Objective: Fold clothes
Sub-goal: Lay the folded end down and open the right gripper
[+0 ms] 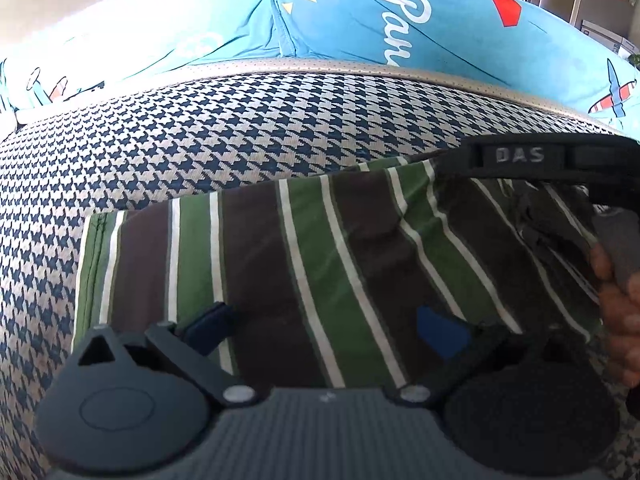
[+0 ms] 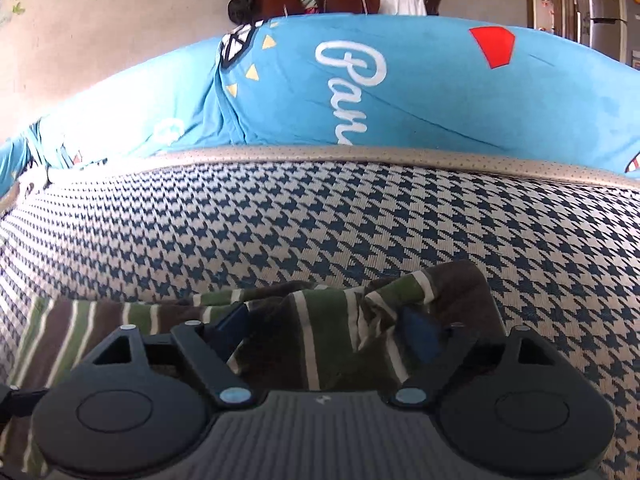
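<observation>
Right jaws: your right gripper (image 2: 328, 330) has its jaws apart — bunched cloth lies between them, and no pad seems to press on it.
Left jaws: your left gripper (image 1: 324, 328) is also spread, over flat cloth, gripping nothing.
Garment: the striped garment (image 1: 280, 248) lies on the near part of the houndstooth cushion (image 1: 200, 136), smooth on the left, rumpled at its right end.
Beyond: a blue printed sheet (image 2: 400, 92) covers the far backrest.
Risk: closing on that right-hand bunch would likely catch several layers — the fold then comes out crooked.
Risk: pulling one side alone could drag the smooth left edge askew.
</observation>
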Motion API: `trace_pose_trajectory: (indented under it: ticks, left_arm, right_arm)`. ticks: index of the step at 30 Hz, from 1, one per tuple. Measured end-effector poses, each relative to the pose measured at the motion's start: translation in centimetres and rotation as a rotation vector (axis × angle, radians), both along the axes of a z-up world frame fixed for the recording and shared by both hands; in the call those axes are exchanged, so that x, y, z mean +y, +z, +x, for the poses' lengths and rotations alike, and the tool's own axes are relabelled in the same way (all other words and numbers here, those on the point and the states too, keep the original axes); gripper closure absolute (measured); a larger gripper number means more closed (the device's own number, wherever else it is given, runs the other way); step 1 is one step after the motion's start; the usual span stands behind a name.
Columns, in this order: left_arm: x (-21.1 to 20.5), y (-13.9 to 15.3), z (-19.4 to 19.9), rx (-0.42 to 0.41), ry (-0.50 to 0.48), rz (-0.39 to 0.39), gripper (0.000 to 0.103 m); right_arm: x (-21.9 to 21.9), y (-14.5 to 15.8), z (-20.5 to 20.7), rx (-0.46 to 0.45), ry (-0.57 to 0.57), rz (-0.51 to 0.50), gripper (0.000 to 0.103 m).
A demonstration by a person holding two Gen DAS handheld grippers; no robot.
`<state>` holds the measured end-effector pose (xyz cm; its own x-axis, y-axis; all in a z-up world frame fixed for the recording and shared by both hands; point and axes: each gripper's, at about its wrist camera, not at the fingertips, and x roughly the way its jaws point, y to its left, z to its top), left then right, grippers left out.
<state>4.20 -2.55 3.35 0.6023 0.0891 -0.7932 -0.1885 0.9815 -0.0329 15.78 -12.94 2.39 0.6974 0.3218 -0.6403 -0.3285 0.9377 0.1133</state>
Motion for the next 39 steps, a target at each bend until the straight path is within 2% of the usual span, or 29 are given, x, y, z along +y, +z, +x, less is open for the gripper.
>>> trace_pose_trajectory:
  ticks: [4, 8, 14, 17, 22, 27, 31, 35, 39]
  left_arm:
    - [0.2, 0.4, -0.4, -0.009, 0.008, -0.011, 0.000]
    - [0.4, 0.8, -1.1, -0.025, 0.014, 0.012, 0.000]
    - [1.2, 0.7, -2.8, -0.020, 0.046, 0.027, 0.000]
    - [1.8, 0.9, -4.4, -0.040, 0.059, 0.037, 0.000]
    - [3.0, 1.1, -6.5, -0.067, 0.093, 0.060, 0.000]
    - [4.8, 0.7, -8.2, -0.068, 0.136, 0.024, 0.000]
    - [5.4, 0.1, -9.0, -0.059, 0.146, 0.027, 0.000]
    - [5.0, -0.6, -9.0, -0.057, 0.120, 0.092, 0.000]
    - [5.1, -1.0, -9.4, -0.075, 0.112, 0.091, 0.000]
  right_arm:
    - [-0.6, 1.0, -1.7, -0.032, -0.022, 0.017, 0.019]
    - [-1.3, 1.5, -3.5, -0.054, -0.058, 0.023, 0.019]
    - [-1.6, 1.0, -6.2, -0.013, -0.131, 0.028, 0.019]
    - [-1.2, 1.0, -8.0, -0.034, -0.145, 0.012, 0.019]
    - [-0.1, 0.8, -10.4, -0.057, -0.091, -0.026, 0.019]
    - [0.7, 0.7, -12.7, -0.079, -0.052, 0.018, 0.019]
    - [2.1, -0.7, -13.4, -0.020, -0.018, -0.026, 0.023]
    - [3.7, -2.3, -13.7, -0.026, 0.018, -0.134, 0.023]
    - [3.8, -2.5, -13.8, -0.026, 0.014, -0.126, 0.021]
